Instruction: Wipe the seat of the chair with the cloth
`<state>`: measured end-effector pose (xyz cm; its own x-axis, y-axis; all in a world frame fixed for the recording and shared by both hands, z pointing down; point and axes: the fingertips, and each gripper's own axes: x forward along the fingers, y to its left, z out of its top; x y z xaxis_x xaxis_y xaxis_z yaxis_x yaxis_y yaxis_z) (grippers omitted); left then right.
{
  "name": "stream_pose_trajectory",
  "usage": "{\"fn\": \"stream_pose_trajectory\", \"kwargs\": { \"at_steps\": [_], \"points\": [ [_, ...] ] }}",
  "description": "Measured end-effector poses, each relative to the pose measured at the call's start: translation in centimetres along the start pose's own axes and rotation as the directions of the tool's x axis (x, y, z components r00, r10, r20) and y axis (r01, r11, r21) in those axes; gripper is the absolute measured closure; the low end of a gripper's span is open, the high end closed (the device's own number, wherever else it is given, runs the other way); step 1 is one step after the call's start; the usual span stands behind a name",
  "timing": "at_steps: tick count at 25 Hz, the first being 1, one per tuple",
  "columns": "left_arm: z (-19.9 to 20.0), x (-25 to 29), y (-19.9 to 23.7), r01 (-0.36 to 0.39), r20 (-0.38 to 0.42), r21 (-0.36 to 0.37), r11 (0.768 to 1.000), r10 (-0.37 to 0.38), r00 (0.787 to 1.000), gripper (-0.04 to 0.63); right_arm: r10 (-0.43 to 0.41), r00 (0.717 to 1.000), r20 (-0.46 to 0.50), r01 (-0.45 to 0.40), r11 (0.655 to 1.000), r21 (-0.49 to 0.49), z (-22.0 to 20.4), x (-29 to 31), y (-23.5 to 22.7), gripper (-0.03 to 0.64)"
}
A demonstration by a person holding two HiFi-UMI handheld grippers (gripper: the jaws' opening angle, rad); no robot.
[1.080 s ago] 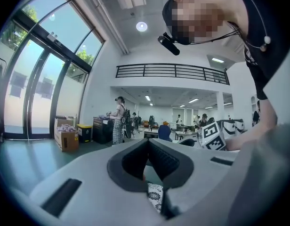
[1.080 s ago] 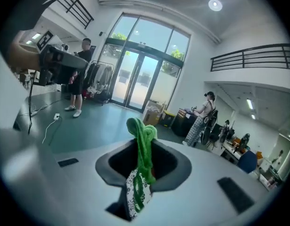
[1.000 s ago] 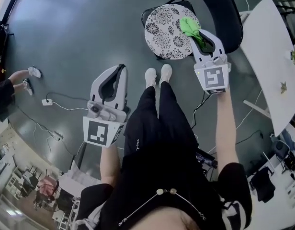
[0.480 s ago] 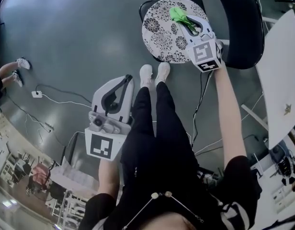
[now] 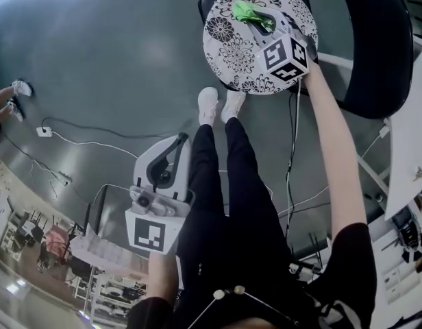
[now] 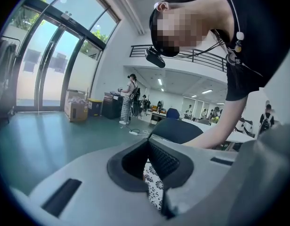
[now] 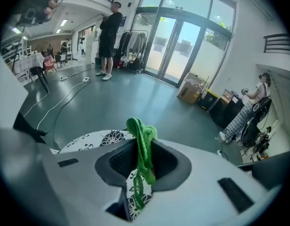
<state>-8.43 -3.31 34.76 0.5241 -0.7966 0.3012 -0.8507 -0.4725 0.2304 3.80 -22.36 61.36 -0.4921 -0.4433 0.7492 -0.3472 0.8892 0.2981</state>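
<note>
Big grey floor (image 5: 94,46) takes up most of the head view, with a white cable (image 5: 94,142) snaking across its left side. The black chair (image 5: 379,40) sits up in the top right, backrest off to the right, and a white table (image 5: 410,163) pokes in at the right edge just beside it. The seat (image 5: 228,46) is a round pad with a black and white flower print, right in front of the person's white shoes (image 5: 221,105), which sit just off its near edge. The right gripper (image 5: 262,20) is stretched out over the seat, marker cube about mid-seat and jaws pointing at the far edge. From its own view that right gripper (image 7: 141,161) has both jaws squeezed onto the cloth (image 7: 143,140), a bunched-up bright green strip sticking up above the pads and dangling down below them, flower print visible underneath. In the head view the cloth (image 5: 246,11) sits near the seat's far edge; can't really tell if it's pressed on the pad or just over it. The left gripper (image 5: 180,139) hangs low beside the person's left leg, well away from the chair, over bare floor. Its own view shows the left gripper (image 6: 147,159) with pads closed together and nothing caught between them, just a sliver of seat print showing past the jaws.
</note>
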Motion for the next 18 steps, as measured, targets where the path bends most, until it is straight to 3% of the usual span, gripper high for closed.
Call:
{"fn": "stream_pose_trajectory", "kwargs": {
  "at_steps": [8,18],
  "points": [
    [-1.3,1.3,0.6,0.002,-0.007,-0.02,1.0,-0.002,1.0,0.591,0.046,0.996,-0.075,-0.05,0.997,-0.053,-2.2,5.8,-0.6,0.532],
    [-2.6,1.3,0.3,0.006,-0.045,-0.026,1.0,-0.007,0.999,0.591,0.076,0.989,-0.124,-0.091,0.989,-0.115,-3.3,7.9,0.9,0.532]
  ]
}}
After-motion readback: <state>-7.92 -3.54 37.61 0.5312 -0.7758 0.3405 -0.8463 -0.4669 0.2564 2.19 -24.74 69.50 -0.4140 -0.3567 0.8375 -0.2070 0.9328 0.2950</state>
